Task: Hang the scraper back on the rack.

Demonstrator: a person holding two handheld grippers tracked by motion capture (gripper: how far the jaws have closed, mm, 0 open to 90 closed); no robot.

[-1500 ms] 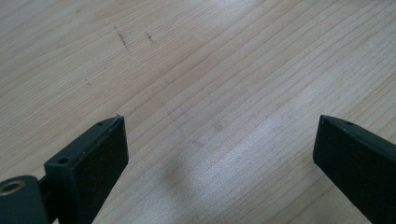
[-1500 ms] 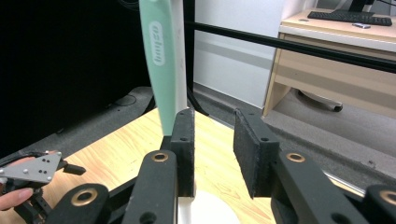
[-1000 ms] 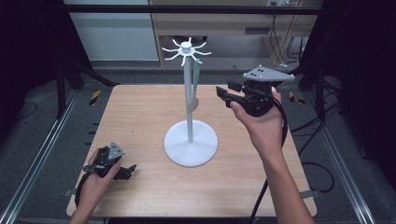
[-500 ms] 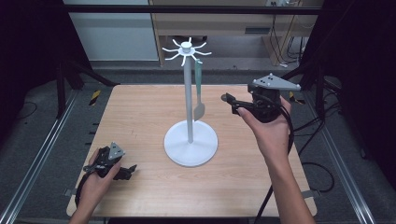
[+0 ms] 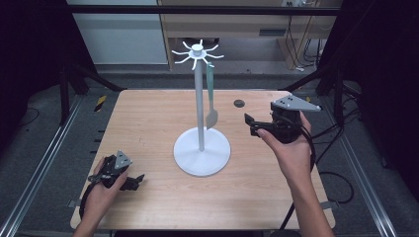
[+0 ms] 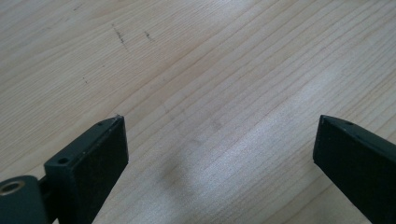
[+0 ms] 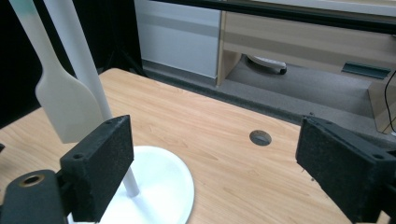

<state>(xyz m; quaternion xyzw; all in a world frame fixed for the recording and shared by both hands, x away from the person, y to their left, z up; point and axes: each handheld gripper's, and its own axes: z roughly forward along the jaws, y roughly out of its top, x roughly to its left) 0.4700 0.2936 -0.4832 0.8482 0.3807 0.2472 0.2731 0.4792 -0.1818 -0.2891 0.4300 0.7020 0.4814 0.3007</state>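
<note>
Over the wooden counter in the high view: two forearms entering from the bottom edge, one claw in each hand. Left claw low at the near left corner, lying on or just above the wood, hand wrapped over its body, jaws pointing right; too small there to judge the gap. Right claw raised at the right, held level, jaws pointing left toward the white stand, well apart from it, grey three-cornered plate on top. One stand, round base at mid-counter, upright pole, ring of hooks at the top. One spatula hanging from a hook, blade down beside the pole, clear of the base.

Left gripper view: two black jaws spread wide over bare wood grain, nothing between them, right jaw cut off by the frame edge.

Right gripper view: two jaws of the claw spread wide and empty. Stand base partly hidden behind the left jaw, pole and spatula blade cut off at the top. One small round hole in the counter.
</note>
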